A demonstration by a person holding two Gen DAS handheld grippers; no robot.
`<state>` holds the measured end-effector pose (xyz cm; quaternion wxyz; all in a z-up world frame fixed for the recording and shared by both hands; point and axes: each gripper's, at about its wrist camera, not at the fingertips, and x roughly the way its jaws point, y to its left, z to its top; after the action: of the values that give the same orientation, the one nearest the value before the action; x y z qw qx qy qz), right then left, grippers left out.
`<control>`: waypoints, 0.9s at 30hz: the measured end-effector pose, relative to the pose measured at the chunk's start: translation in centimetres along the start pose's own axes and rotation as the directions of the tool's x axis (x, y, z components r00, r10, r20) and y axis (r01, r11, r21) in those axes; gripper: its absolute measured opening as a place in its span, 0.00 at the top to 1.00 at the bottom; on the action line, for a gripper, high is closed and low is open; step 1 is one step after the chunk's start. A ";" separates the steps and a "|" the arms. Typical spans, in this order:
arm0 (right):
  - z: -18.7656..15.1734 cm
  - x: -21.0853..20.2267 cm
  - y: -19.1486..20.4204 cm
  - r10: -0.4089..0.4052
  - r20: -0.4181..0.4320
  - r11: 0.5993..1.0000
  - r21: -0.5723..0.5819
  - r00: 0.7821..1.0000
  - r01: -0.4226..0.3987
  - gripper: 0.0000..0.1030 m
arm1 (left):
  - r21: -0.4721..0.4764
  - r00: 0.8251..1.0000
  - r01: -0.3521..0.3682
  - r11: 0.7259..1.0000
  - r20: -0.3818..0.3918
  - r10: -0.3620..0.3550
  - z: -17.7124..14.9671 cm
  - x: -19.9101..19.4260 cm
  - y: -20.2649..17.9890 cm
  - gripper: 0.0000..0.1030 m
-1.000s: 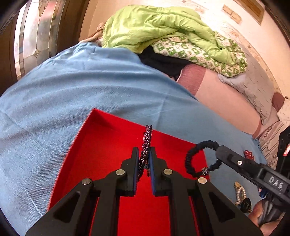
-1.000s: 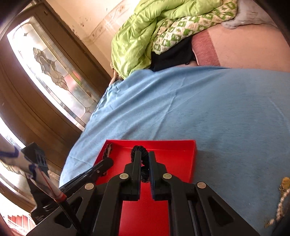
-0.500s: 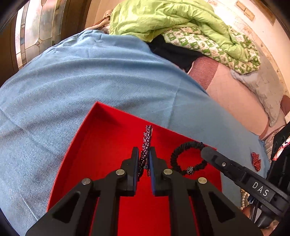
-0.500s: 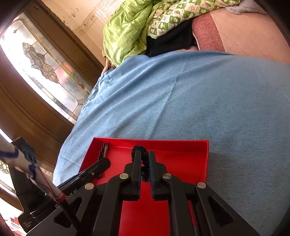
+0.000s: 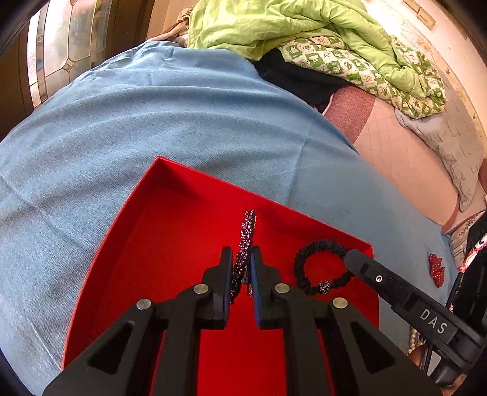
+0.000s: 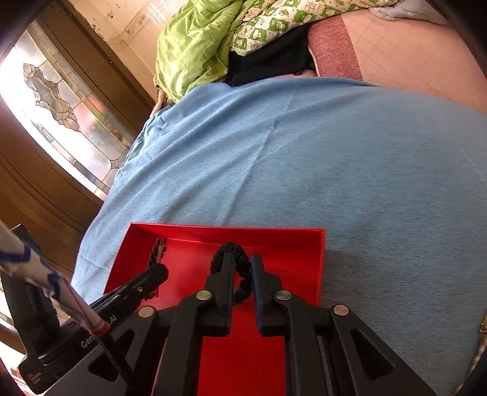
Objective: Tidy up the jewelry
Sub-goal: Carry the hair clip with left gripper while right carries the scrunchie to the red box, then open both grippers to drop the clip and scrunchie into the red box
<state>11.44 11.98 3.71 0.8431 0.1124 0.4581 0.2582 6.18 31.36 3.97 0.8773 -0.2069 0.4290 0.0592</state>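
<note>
A red tray (image 5: 170,231) lies on the blue cloth; it also shows in the right wrist view (image 6: 316,262). My left gripper (image 5: 242,262) is shut on a sparkly dark beaded bangle (image 5: 247,228), held edge-on over the tray; the bangle shows in the right wrist view (image 6: 156,254) too. My right gripper (image 6: 242,268) has slightly parted jaws around a black scrunchie bracelet (image 6: 231,248), low over the tray's right part. In the left wrist view the bracelet (image 5: 316,265) with its bead hangs at the right gripper's fingertip (image 5: 354,259).
The blue cloth (image 6: 304,152) covers a bed. A green quilt (image 5: 289,27) and pillows lie at the back. A stained-glass door (image 6: 51,100) is at the left. A red bow (image 5: 436,268) and pearl beads (image 5: 414,338) lie on the cloth right of the tray.
Both grippers moved down and forward over the tray. The black bracelet went from outside the tray's right rim to low inside it. The right jaws have parted slightly.
</note>
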 end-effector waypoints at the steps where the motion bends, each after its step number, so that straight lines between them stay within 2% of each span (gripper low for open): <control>1: 0.0 -0.1 -0.1 0.000 0.002 1.000 -0.001 1.000 0.000 0.77 | -0.002 1.000 0.000 1.000 0.002 0.000 0.0 0.0 0.0 0.82; 2: -0.1 -0.2 -0.2 0.004 0.005 1.000 0.000 1.000 -0.004 0.67 | -0.006 1.000 -0.002 1.000 0.009 0.002 0.1 -0.2 0.0 0.74; 3: -0.1 -0.4 -0.3 0.005 0.012 1.000 0.003 1.000 -0.005 0.65 | -0.007 1.000 -0.008 1.000 0.017 0.008 0.1 -0.3 0.0 0.71; 8: -0.2 -1.4 -0.3 0.011 0.034 1.000 0.003 0.999 -0.012 0.65 | -0.017 0.999 0.006 1.000 0.048 -0.006 0.2 -0.9 -0.2 0.71; 13: -0.9 -4.7 -0.9 0.036 0.082 0.999 0.005 0.996 -0.037 0.65 | 0.002 0.993 0.034 0.999 0.112 -0.034 0.1 -2.3 -1.7 0.71; 17: -2.2 -8.4 -2.8 0.029 0.120 0.999 0.016 0.992 -0.031 0.65 | 0.056 0.983 0.110 0.992 0.142 -0.117 -0.5 -3.5 -5.0 0.71; 23: -4.6 -15.8 -8.2 -0.038 0.191 0.998 0.060 0.981 0.027 0.65 | 0.190 0.970 0.207 0.960 0.091 -0.227 -2.8 -3.7 -12.1 0.71; 25: -5.3 -18.5 -10.7 -0.062 0.215 0.994 0.105 0.975 0.040 0.65 | 0.231 0.963 0.245 0.942 0.053 -0.264 -3.8 -3.3 -14.3 0.71; 27: -5.9 -20.5 -12.9 -0.092 0.232 0.988 0.139 0.968 0.061 0.65 | 0.262 0.948 0.309 0.914 -0.005 -0.319 -4.9 -2.9 -16.4 0.71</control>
<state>1.65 -10.20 9.60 0.8921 0.1798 0.3735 0.1795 5.41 14.67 8.64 0.9028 -0.1551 0.3776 -0.1350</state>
